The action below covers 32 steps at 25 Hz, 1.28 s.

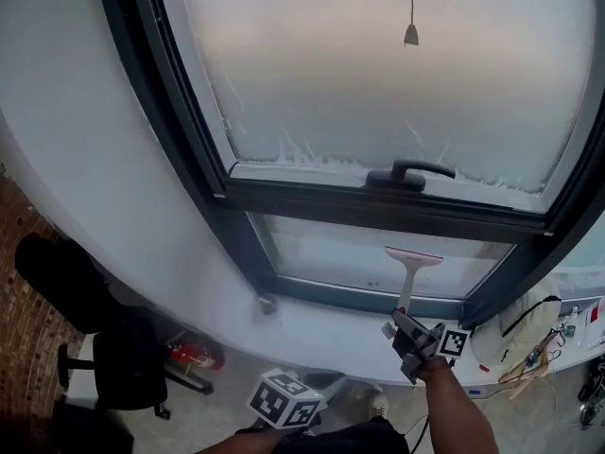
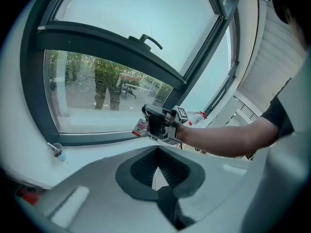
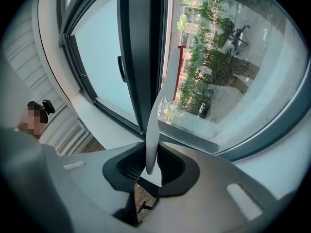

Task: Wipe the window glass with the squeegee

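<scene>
Showing the window from the head view: the right gripper (image 1: 413, 340), at the lower right of the frame, is clenched on the handle of the squeegee (image 1: 407, 277). The squeegee rises from the jaws with its pale blade crosswise at the top, over the right part of the lower pane (image 1: 321, 258). Whether the blade presses on the glass cannot be told from this view.

In the right gripper view, the right gripper (image 3: 150, 171) has both jaws closed on the white handle at bottom centre. The squeegee (image 3: 153, 125) curves up toward the dark frame upright (image 3: 141, 57) and the clear glass to its right.

The left gripper (image 1: 284, 400) sits at the bottom centre of the head view, below the sill (image 1: 312, 334) and well apart from the glass. In the left gripper view, the left gripper (image 2: 158, 171) has its jaws drawn together with nothing between them, and the right gripper (image 2: 160, 123) appears at mid-frame before the lower pane.

Above the lower pane is a frosted upper pane (image 1: 378, 64) with a dark window handle (image 1: 411, 171) on its lower edge.
</scene>
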Each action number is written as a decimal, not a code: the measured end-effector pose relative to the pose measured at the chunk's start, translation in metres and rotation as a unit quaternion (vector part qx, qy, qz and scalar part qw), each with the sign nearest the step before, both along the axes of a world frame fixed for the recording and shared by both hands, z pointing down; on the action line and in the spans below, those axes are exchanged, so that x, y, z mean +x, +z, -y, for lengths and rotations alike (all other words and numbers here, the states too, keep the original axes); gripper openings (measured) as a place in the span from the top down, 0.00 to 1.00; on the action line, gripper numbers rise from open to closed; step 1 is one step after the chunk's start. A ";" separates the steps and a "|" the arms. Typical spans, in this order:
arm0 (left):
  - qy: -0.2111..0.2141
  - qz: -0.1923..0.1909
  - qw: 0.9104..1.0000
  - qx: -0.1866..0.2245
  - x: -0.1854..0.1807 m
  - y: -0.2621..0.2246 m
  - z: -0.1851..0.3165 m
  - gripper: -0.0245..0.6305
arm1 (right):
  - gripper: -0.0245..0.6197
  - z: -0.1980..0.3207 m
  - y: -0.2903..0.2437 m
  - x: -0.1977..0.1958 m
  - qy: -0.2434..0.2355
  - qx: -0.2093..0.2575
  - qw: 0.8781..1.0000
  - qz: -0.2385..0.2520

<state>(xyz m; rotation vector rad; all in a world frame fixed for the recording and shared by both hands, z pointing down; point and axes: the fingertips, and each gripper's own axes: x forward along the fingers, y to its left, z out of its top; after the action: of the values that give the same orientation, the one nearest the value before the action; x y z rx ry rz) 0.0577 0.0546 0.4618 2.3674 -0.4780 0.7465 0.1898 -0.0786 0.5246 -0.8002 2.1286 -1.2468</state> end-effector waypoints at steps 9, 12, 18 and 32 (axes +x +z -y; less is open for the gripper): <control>-0.020 -0.005 1.000 0.003 0.054 -0.002 0.014 0.96 | 0.83 0.012 -0.008 0.041 -0.033 0.009 0.999 0.007; -0.026 -0.001 1.000 0.005 0.062 -0.001 0.013 0.96 | 0.83 0.010 -0.005 0.043 -0.049 0.008 0.999 0.014; -0.040 0.005 0.999 0.005 0.070 0.001 0.013 0.96 | 0.83 0.012 -0.001 0.049 -0.068 0.012 0.997 0.028; -0.059 0.019 0.998 -0.018 0.084 0.021 0.021 0.96 | 0.83 0.010 0.045 0.055 -0.093 -0.024 0.994 0.045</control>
<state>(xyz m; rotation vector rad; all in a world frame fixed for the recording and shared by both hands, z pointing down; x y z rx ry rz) 0.1421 0.0333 0.4833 2.2734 -0.6087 0.7400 0.2447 -0.0890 0.5692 -0.5649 2.1456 -1.4071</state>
